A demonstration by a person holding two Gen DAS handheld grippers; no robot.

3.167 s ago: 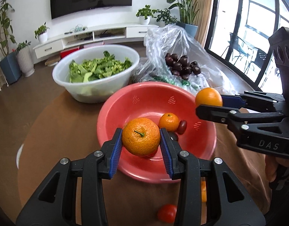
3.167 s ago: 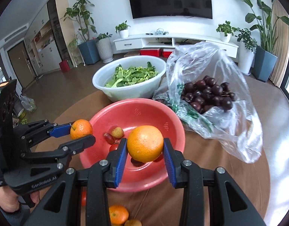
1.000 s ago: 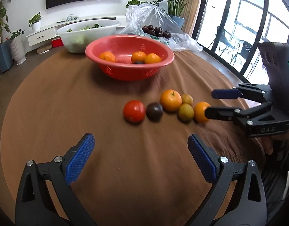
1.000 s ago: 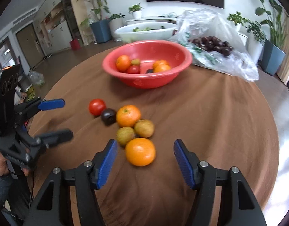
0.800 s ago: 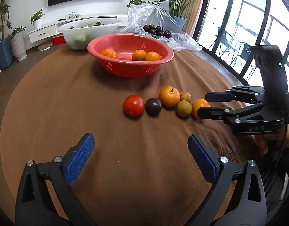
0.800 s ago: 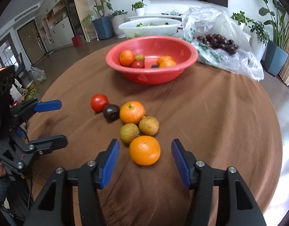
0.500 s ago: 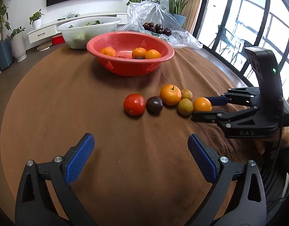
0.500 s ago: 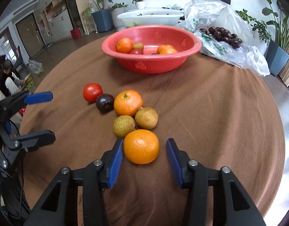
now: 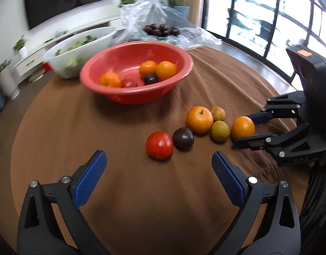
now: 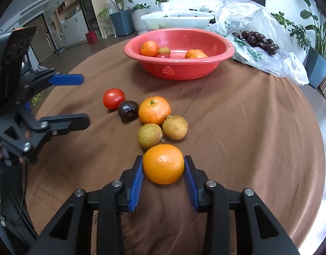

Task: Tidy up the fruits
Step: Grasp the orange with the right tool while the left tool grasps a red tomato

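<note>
My right gripper (image 10: 163, 170) is shut on an orange (image 10: 163, 163) that rests on the brown tablecloth; it also shows in the left wrist view (image 9: 243, 127). Ahead of it lie two brownish-green fruits (image 10: 150, 136), a mandarin (image 10: 154, 110), a dark plum (image 10: 128, 110) and a tomato (image 10: 113, 98). My left gripper (image 9: 158, 174) is open and empty, just short of the tomato (image 9: 159, 145). A red basket (image 9: 128, 97) holding several fruits stands farther back.
A white bowl of greens (image 9: 65, 63) and a clear plastic bag with dark plums (image 10: 269, 55) sit behind the red basket. The round table's edge (image 10: 320, 148) curves close on the right, with windows beyond.
My right gripper moved forward and closed its jaws on the near orange. My left gripper stayed open and moved closer to the tomato and the basket.
</note>
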